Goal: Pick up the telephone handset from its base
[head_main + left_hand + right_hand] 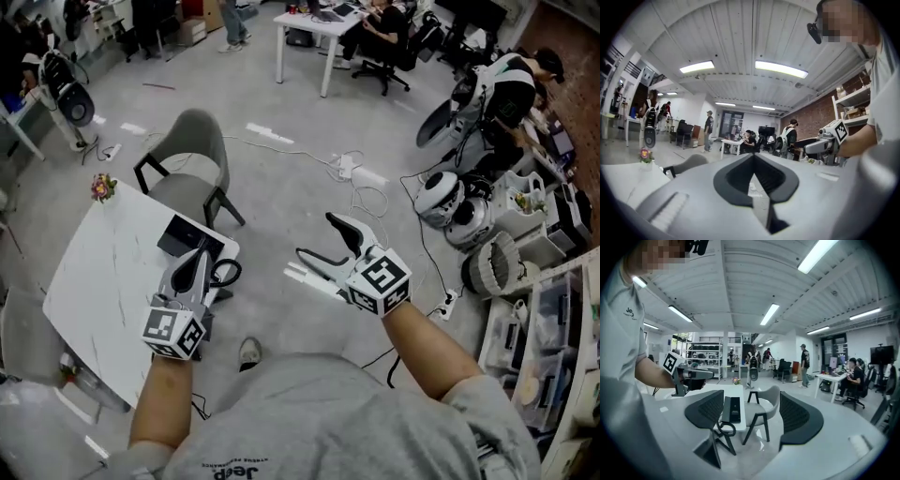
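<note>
The black flat telephone handset [725, 409] lies on its black base [735, 408], at the near corner of the white marbled desk [103, 272]. Its black coiled cord [225, 273] hangs over the desk's edge. The left hand-held gripper [200, 258] is above the telephone with its jaws together and nothing between them. The right hand-held gripper [314, 234] is out over the grey floor [281, 178], its jaws wide apart and empty. I think closed jaws coming down could push the whole telephone off the corner. The cord could also drag the base along when the handset is lifted.
</note>
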Demonstrator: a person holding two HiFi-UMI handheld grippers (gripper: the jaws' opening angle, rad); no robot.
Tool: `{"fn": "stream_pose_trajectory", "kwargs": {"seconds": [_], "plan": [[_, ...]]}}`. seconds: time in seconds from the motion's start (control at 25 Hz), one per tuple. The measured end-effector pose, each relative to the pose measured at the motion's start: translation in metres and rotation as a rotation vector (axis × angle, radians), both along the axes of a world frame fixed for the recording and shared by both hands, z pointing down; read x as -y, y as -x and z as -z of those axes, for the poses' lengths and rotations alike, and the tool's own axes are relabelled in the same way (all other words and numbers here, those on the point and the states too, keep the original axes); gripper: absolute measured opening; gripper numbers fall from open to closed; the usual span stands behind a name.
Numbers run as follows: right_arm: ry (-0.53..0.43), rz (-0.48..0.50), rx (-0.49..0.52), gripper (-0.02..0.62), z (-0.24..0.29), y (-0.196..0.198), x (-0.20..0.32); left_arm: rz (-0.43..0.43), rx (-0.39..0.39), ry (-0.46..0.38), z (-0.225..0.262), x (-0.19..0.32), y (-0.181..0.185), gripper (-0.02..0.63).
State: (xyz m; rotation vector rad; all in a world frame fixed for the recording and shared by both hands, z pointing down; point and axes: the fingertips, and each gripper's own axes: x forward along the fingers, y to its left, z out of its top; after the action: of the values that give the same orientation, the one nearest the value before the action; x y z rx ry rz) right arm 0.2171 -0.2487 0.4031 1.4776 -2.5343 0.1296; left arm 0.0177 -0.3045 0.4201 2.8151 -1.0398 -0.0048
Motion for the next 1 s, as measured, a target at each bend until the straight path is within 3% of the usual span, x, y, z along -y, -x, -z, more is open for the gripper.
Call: {"fn": "stream_pose_trajectory", "kwargs": {"seconds": [0.28, 0.52, 0.76, 1.0], "plan": [[0.097, 0.238, -0.068, 0.351, -0.052, 0.145, 0.062, 0.226, 0.025, 0.050, -0.038, 0.007, 0.129, 0.051], [0.179, 0.336, -0.170, 0.351, -0.116, 0.243, 0.093, 0.335, 0.014, 0.111, -0.076, 0.012, 0.205, 0.051], [0.237, 0.360, -0.283, 0.351, -0.181, 0.301, 0.123, 0.373, 0.012, 0.146, -0.114, 0.021, 0.245, 0.051], [0.268, 0.314, -0.361, 0.350, -0.238, 0.323, 0.150, 0.378, 0.006, 0.160, -0.135, 0.037, 0.262, 0.051]]}}
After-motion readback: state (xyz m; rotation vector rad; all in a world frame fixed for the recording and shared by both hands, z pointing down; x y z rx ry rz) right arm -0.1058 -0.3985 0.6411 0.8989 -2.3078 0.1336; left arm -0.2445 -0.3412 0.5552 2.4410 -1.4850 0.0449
